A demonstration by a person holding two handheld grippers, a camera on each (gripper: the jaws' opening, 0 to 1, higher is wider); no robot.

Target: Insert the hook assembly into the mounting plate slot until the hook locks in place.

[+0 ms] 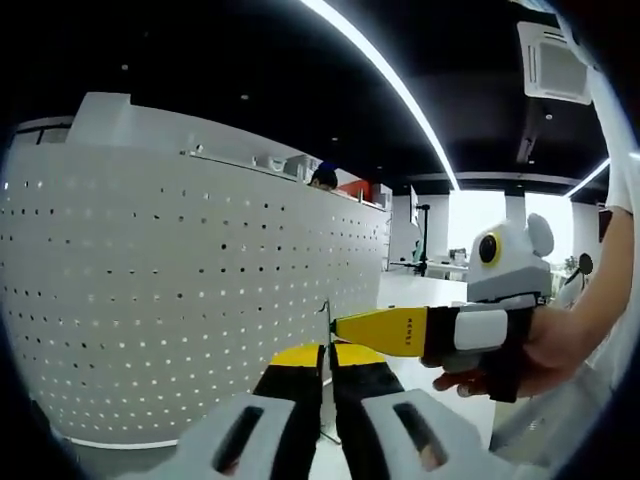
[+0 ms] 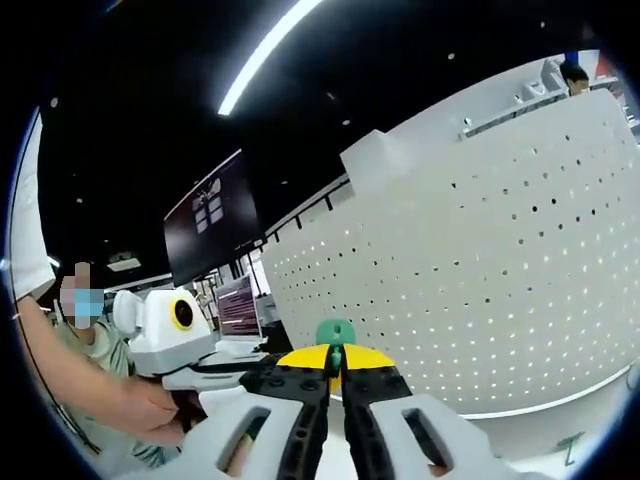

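The white perforated mounting plate point(image 1: 180, 290) curves across the left gripper view and also stands on the right in the right gripper view point(image 2: 500, 270). My left gripper point(image 1: 325, 357) has its yellow-tipped jaws shut on a thin dark metal piece of the hook assembly point(image 1: 324, 318) that sticks up between them. My right gripper point(image 1: 345, 326) reaches in from the right, held by a hand, with its tip at that piece. In its own view the right gripper point(image 2: 336, 360) is shut on the green hook part point(image 2: 335, 331). Both grippers hang in the air in front of the plate.
A person's hand and arm point(image 1: 560, 345) hold the right gripper; another hand point(image 2: 150, 405) holds the left gripper point(image 2: 215, 375). A small green piece point(image 2: 570, 445) lies at the plate's foot. Desks with monitors point(image 2: 238, 305) stand behind, ceiling light strips above.
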